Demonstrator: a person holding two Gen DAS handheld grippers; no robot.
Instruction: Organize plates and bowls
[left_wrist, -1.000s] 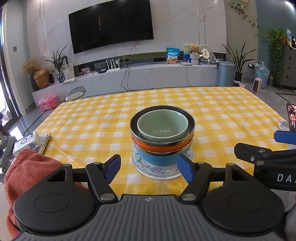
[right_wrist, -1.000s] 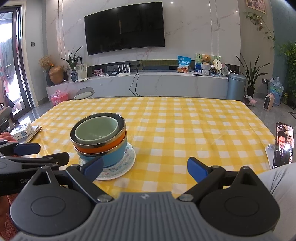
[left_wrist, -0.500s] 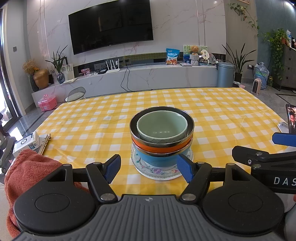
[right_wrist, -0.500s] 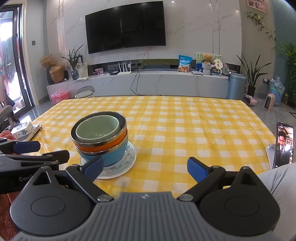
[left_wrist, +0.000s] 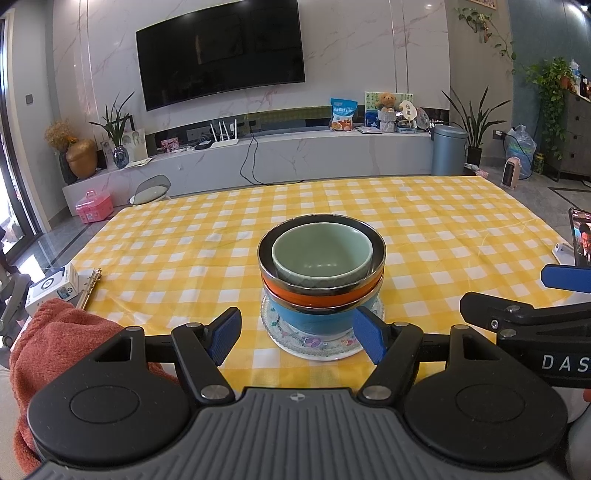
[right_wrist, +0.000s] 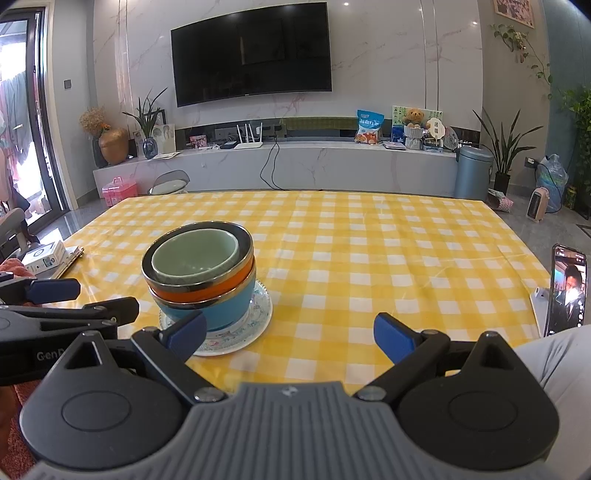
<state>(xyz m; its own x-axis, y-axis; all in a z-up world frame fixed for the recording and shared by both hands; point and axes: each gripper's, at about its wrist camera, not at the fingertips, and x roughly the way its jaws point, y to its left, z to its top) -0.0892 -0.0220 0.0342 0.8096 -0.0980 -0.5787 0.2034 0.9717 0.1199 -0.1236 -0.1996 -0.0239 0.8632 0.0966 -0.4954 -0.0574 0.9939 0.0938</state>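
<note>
A stack stands near the front of the yellow checked table: a flowered plate (left_wrist: 317, 345) (right_wrist: 255, 317) at the bottom, then a blue bowl (left_wrist: 314, 321) (right_wrist: 229, 306), an orange bowl (left_wrist: 317, 297) (right_wrist: 207, 293) with a metal rim, and a pale green bowl (left_wrist: 321, 254) (right_wrist: 194, 260) on top. My left gripper (left_wrist: 297, 336) is open and empty, just in front of the stack. My right gripper (right_wrist: 290, 334) is open and empty, to the right of the stack. Each gripper shows at the edge of the other's view.
A phone (right_wrist: 567, 291) stands on a holder at the table's right edge. A white box (left_wrist: 53, 291) and a brass binder clip (left_wrist: 88, 288) lie at the left edge. An orange towel (left_wrist: 55, 343) lies at the near left.
Both grippers have shifted very slightly; the stack sits a touch nearer in the views. Both stay open and empty.
</note>
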